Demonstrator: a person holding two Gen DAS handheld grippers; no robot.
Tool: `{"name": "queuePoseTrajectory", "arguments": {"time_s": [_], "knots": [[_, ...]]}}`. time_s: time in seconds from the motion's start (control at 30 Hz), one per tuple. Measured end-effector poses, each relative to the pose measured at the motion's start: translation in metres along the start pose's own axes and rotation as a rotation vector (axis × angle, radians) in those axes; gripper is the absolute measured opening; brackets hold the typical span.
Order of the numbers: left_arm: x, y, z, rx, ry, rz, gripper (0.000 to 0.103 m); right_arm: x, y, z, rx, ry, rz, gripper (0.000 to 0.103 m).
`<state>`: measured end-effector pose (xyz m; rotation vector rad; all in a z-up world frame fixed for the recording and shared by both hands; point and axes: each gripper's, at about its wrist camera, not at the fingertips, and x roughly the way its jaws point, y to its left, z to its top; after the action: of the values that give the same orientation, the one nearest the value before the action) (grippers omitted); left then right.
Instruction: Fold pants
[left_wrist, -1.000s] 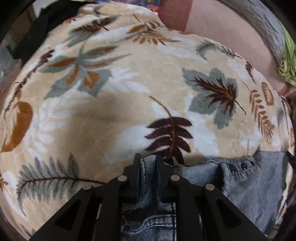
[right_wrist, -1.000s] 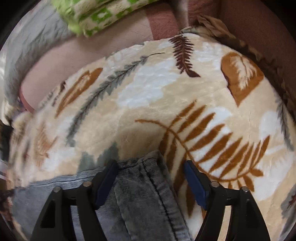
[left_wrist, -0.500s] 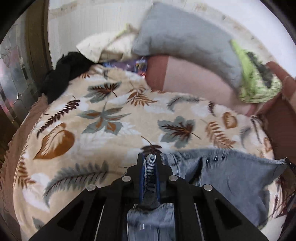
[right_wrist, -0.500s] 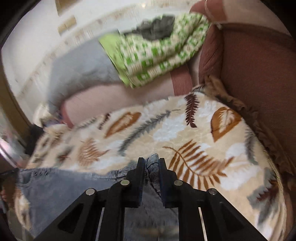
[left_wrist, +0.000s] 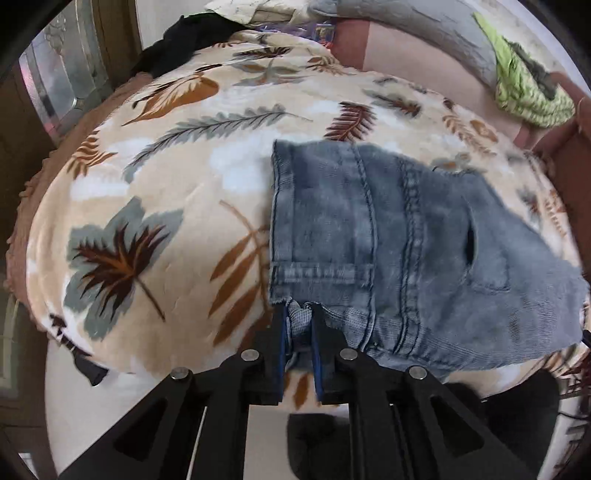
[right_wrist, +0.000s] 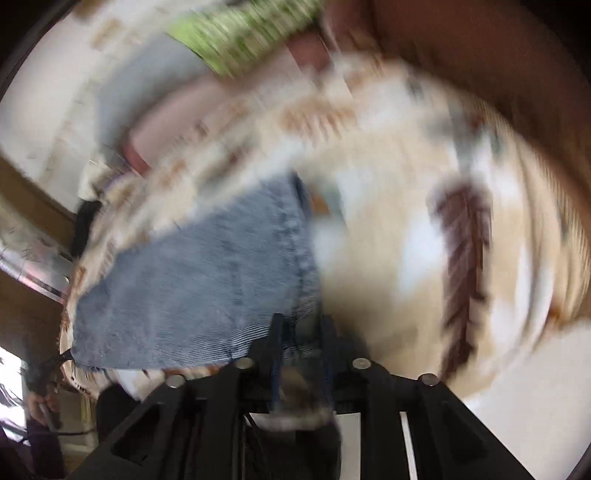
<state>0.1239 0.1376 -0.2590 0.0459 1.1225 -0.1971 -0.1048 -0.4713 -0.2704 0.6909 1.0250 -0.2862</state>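
On the bed's leaf-print blanket (left_wrist: 177, 206) the pants (left_wrist: 406, 258) lie doubled over, and I take that blanket as my landmark. They sit toward its near edge, right of middle in my left view, their long side running across in front of me from a stitched hem on the left to a pocket panel on the right.

My left claw (left_wrist: 298, 317) is pinched down on the near left corner of the pants, with a fold of denim squeezed between the blue pads and almost no gap. My right claw (right_wrist: 301, 332) sits at the near right corner. That view is badly smeared, but denim shows between the jaws, which have just been easing apart a little after a tighter pinch. Cloth is between them and I judge it gripped, though I cannot be sure the pads press it.

Both claws sit on the near edge, one at each corner, so the cloth lies straight ahead and away from me over the blanket. Neither hand is nearer, and the next fold, as I judge it, must carry this near edge forward with both hands level, or the hem will skew.
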Motion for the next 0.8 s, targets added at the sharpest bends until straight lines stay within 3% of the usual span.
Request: {"name": "queuePoseTrajectory", "arguments": {"time_s": [0.07, 0.13, 0.2, 0.23, 0.3, 0.4, 0.47, 0.53, 0.57, 0.63, 0.67, 0.8], "knots": [[-0.016, 0.000, -0.002, -0.008, -0.039, 0.020, 0.017, -0.010, -0.006, 0.003, 0.020, -0.050, 0.010, 0.026], [-0.034, 0.000, -0.003, -0.013, -0.075, 0.036, 0.019, -0.025, -0.008, 0.012, 0.044, -0.122, 0.055, 0.040], [-0.052, -0.004, -0.003, -0.008, -0.115, 0.093, 0.019, -0.035, -0.005, 0.022, 0.060, -0.199, 0.072, 0.071], [-0.061, -0.007, -0.003, -0.004, -0.140, 0.116, 0.020, -0.038, -0.002, 0.032, 0.059, -0.243, 0.085, 0.073], [-0.076, -0.014, -0.003, -0.001, -0.187, 0.131, 0.020, -0.034, 0.005, 0.050, 0.064, -0.247, 0.106, 0.073], [-0.097, -0.034, 0.000, 0.041, -0.274, 0.130, 0.021, -0.001, 0.017, 0.084, 0.073, -0.178, 0.089, 0.073], [-0.100, -0.053, -0.001, 0.089, -0.308, 0.091, 0.031, 0.023, 0.021, 0.096, 0.060, -0.139, 0.049, 0.072], [-0.087, -0.074, -0.001, 0.122, -0.286, 0.062, 0.034, 0.053, 0.028, 0.106, 0.030, -0.025, 0.012, 0.050], [-0.078, -0.082, -0.001, 0.139, -0.265, 0.051, 0.034, 0.060, 0.028, 0.103, 0.021, 0.012, -0.014, 0.024], [-0.057, -0.100, -0.004, 0.148, -0.208, 0.045, 0.034, 0.056, 0.040, 0.102, -0.019, -0.011, -0.068, 0.022], [-0.049, -0.107, -0.004, 0.145, -0.179, 0.026, 0.034, 0.047, 0.048, 0.104, -0.051, -0.052, -0.064, 0.009], [-0.036, -0.141, -0.009, 0.172, -0.140, -0.031, 0.034, 0.009, 0.062, 0.114, -0.089, -0.225, -0.055, 0.008]]}}
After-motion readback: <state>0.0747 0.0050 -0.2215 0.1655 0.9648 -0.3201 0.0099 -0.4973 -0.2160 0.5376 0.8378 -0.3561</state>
